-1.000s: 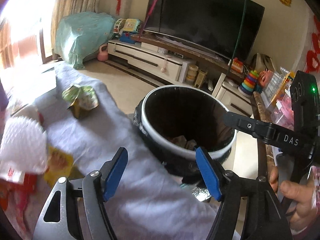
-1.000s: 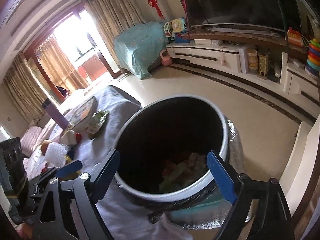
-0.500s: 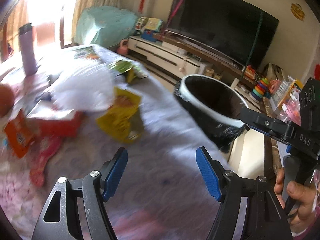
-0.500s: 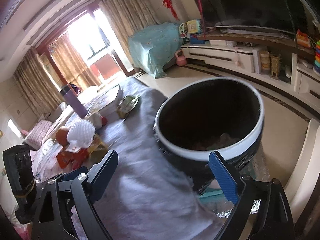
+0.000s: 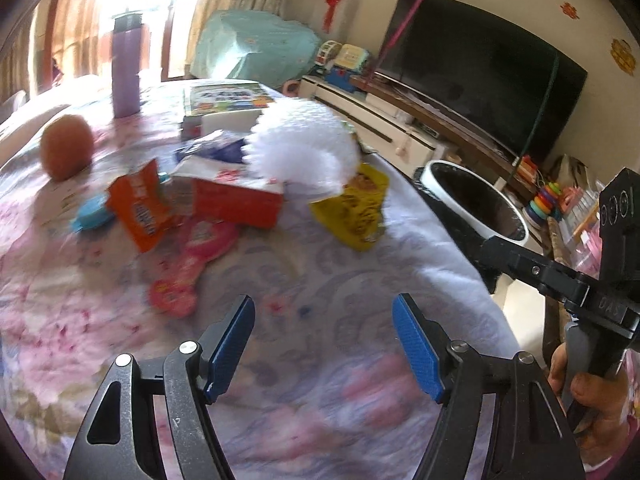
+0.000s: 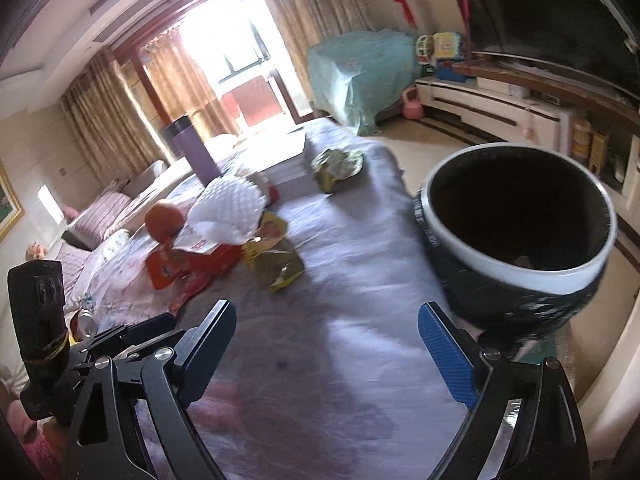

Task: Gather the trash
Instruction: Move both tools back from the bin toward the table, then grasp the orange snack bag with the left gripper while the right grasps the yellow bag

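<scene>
Plainly, the left tool (image 5: 323, 344) and right tool (image 6: 328, 350) both gape wide above the tablecloth (image 5: 360, 272), gripping nothing.

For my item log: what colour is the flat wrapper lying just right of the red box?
Yellow wrapper, clearest in the left wrist view.

This was a home's living room: a big dark TV (image 5: 484, 80) stood on a long low white cabinet (image 5: 380, 128) at the far right, toys (image 5: 544, 200) beside it, curtains (image 6: 120, 100) framed a bright window, and a sofa (image 6: 104, 212) sat far left.
</scene>
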Demonstrator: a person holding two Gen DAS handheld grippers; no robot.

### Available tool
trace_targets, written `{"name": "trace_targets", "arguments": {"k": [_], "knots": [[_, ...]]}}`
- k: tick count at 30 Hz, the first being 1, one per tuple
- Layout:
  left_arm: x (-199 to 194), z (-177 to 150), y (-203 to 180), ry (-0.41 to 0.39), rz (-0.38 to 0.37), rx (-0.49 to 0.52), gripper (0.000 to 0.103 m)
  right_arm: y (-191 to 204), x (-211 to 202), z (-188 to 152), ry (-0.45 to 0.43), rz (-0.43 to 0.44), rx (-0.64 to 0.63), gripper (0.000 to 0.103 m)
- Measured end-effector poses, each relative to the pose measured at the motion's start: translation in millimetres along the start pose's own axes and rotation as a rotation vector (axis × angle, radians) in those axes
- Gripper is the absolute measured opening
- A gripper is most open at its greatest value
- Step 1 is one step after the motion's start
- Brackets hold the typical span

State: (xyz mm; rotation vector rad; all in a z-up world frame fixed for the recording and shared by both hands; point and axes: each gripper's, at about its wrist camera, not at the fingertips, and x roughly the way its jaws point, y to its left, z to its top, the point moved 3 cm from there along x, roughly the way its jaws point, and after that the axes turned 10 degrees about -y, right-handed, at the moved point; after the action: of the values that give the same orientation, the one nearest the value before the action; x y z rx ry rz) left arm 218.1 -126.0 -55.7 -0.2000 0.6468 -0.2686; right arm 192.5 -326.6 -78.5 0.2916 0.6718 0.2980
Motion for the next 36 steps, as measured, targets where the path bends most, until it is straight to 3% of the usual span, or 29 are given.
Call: {"name": "trace_targets", "arguments": {"k": [14,26,33,36], "knots": [[-15,0,57,-0.021,0.103,-0.117,0.072,38,33,-12,0.019,0.052,-0.052,0.093],[3,24,88,-0.056,0.149,-0.164,0.072,41,58,-6,0.052,0.031,-0.055,0.093],[26,42,101,-0.07,0.176,-0.153,0.069,39,79,3,0.066,-0.004,-0.059,0.093],[34,46,104,-0.073,0.176,-0.147,0.06,34,86,7,0.069,-0.004,-0.045,0.093]]}}
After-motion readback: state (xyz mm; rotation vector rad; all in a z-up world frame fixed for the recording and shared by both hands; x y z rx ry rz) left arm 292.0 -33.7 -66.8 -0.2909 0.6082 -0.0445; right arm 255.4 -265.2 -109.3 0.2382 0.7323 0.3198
